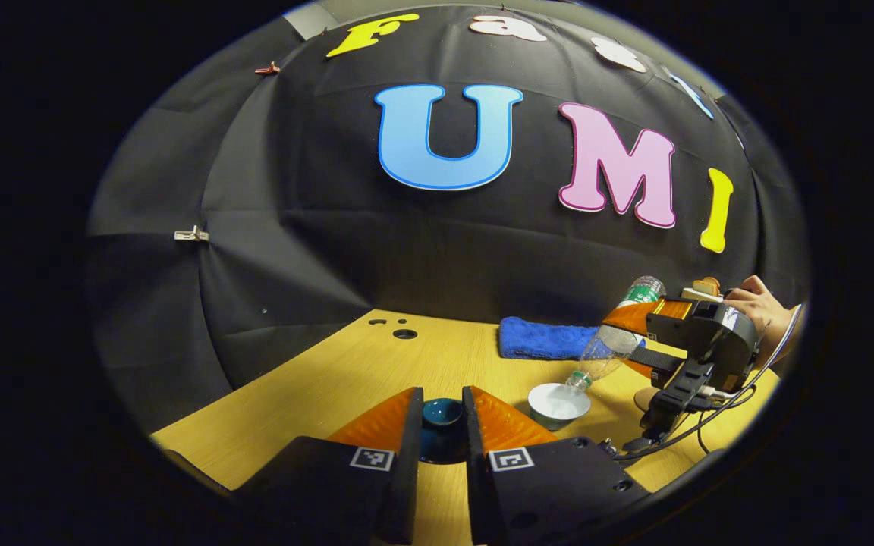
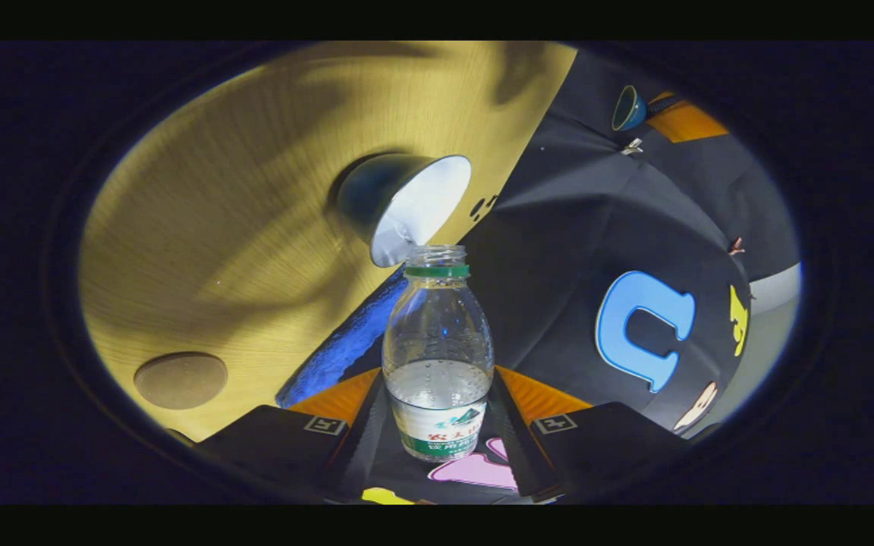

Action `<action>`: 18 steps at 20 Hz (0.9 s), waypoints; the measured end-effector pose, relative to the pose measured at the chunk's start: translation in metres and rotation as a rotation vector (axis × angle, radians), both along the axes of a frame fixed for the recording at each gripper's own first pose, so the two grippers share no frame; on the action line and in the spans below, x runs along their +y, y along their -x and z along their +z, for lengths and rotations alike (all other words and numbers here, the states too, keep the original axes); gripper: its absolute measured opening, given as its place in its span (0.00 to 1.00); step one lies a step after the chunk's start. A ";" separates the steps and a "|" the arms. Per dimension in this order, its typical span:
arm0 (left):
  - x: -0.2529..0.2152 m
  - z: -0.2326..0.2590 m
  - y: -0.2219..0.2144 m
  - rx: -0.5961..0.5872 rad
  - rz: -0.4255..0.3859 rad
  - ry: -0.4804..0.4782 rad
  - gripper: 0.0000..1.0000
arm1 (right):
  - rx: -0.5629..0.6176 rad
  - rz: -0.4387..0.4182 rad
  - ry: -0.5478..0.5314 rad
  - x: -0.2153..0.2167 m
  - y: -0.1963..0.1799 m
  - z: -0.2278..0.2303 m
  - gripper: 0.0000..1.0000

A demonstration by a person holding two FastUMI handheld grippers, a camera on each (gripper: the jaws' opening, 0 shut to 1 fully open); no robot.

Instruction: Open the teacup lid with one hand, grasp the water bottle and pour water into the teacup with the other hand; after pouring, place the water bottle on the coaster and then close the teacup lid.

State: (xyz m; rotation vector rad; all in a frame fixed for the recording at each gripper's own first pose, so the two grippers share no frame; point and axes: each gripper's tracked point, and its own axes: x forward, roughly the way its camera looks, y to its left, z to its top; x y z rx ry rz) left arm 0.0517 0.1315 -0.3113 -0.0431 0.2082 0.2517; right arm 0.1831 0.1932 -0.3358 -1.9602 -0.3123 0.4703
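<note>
The bottle point(image 2: 438, 356) is held tipped over the teacup point(image 1: 558, 403), its open mouth down just above the cup's rim; in the right gripper view its neck points at the cup's white inside and the water has pooled at the label end, between the fingers. The worktop point(image 1: 346, 379) is pale wood, and a blue towel point(image 1: 547, 339) lies folded at its back edge, beyond the cup. The right hand-held gripper point(image 2: 437, 425) is closed on the bottle, a finger pressing each side of the body near the label; in the left gripper view a hand point(image 1: 763, 303) holds this tool at the right edge. The left hand-held gripper point(image 1: 441, 436) is narrowed to a small gap and holds the dark blue lid point(image 1: 441, 415) between its fingers, raised above the worktop and well to the left of the cup. The teacup stands open on the worktop, white within and dark outside. A round brown coaster point(image 2: 180, 380) lies flat on the worktop, apart from the cup.
</note>
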 end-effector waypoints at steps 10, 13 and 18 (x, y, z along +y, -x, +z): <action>0.006 0.009 0.002 -0.006 0.031 -0.007 0.27 | 0.363 -0.271 -0.612 -0.016 0.002 -0.020 0.75; 0.000 0.010 -0.004 -0.004 0.024 -0.024 0.27 | 0.492 -0.316 -0.909 -0.013 0.008 -0.008 0.75; -0.016 0.018 -0.019 -0.018 -0.003 -0.030 0.27 | 0.638 -0.360 -1.459 -0.036 0.009 0.035 0.76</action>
